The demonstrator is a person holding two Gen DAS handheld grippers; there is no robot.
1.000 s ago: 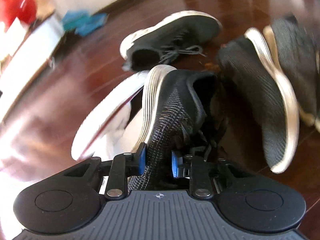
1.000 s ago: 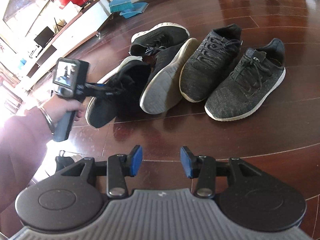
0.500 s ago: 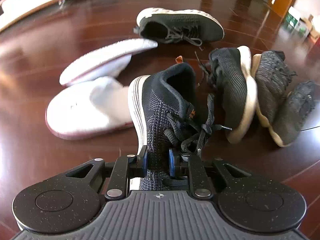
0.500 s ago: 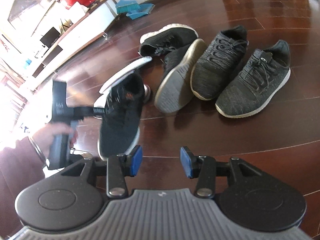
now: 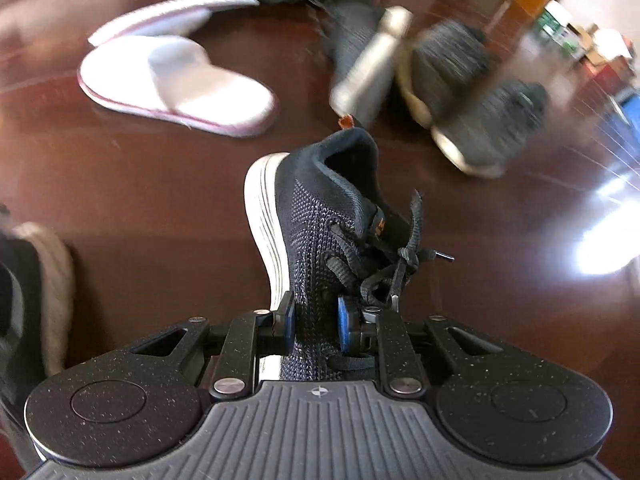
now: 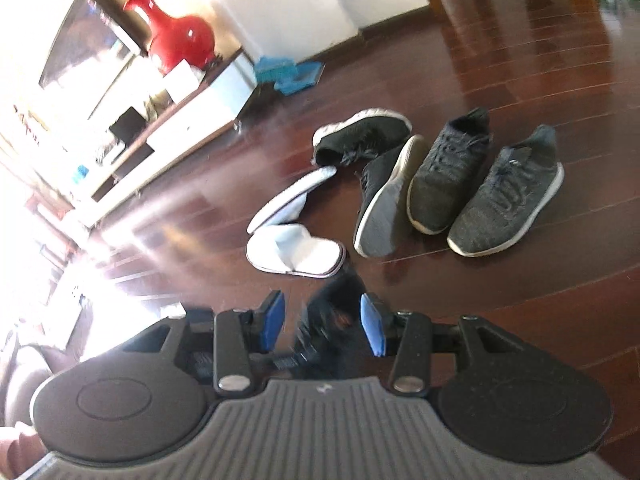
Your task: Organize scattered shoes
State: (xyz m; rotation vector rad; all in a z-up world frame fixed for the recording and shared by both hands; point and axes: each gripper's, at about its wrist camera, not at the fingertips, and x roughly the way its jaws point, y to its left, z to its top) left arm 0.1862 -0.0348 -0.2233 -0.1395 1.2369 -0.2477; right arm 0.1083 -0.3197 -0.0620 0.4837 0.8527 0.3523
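- I counted five dark knit sneakers: one pinched in my left gripper, four on the floor.
- I saw two white fabric slippers.
- One red ceramic vase stood there.

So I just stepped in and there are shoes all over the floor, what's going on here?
A person is tidying scattered shoes with two handheld grippers. The left gripper has its jaws clamped on the toe of a black knit sneaker with a white sole, held above the dark wooden floor. The right gripper is open and holds nothing. Two white slippers and four more dark sneakers lie on the floor beyond.
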